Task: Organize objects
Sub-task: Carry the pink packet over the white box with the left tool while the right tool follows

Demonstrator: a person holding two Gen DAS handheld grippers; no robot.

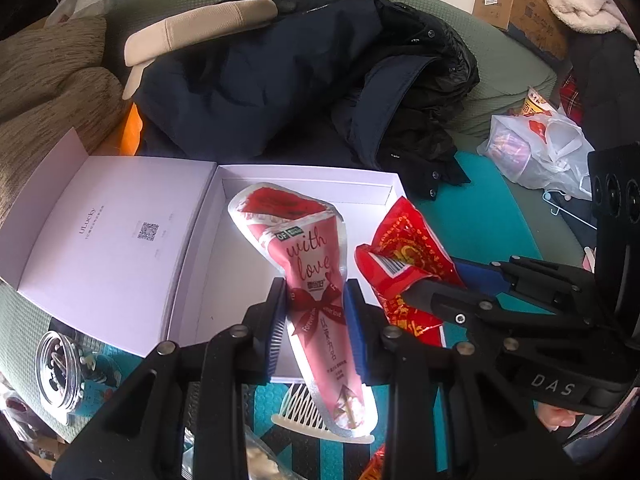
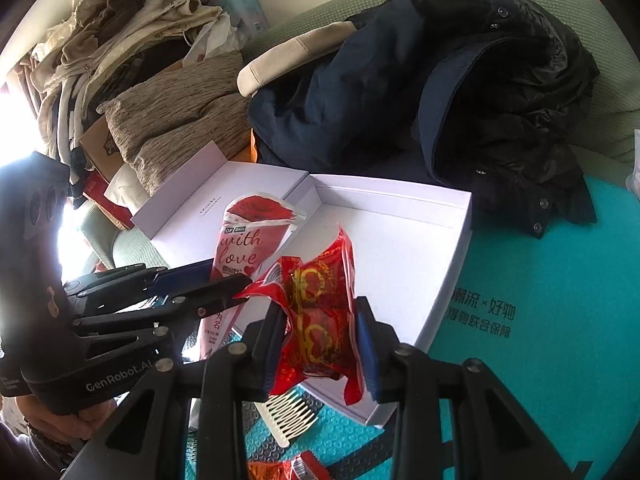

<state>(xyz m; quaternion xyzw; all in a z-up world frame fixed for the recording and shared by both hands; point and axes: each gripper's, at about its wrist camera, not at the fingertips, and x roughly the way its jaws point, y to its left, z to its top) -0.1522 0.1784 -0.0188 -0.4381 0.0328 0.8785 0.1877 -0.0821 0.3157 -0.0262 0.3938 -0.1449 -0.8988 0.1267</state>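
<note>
My left gripper is shut on a pink "with love" pouch, held upright above the front part of an open white box. Just to its right, my right gripper is shut on a crumpled red packet with gold print. In the right wrist view that red packet is pinched between the pads of the right gripper, hanging over the box's near edge. The left gripper comes in from the left with the pink pouch. The box's tray holds nothing.
The box's lid lies open to the left. A white comb lies on the teal mat in front of the box. A clear jar stands front left. A dark jacket lies behind, a plastic bag at the right.
</note>
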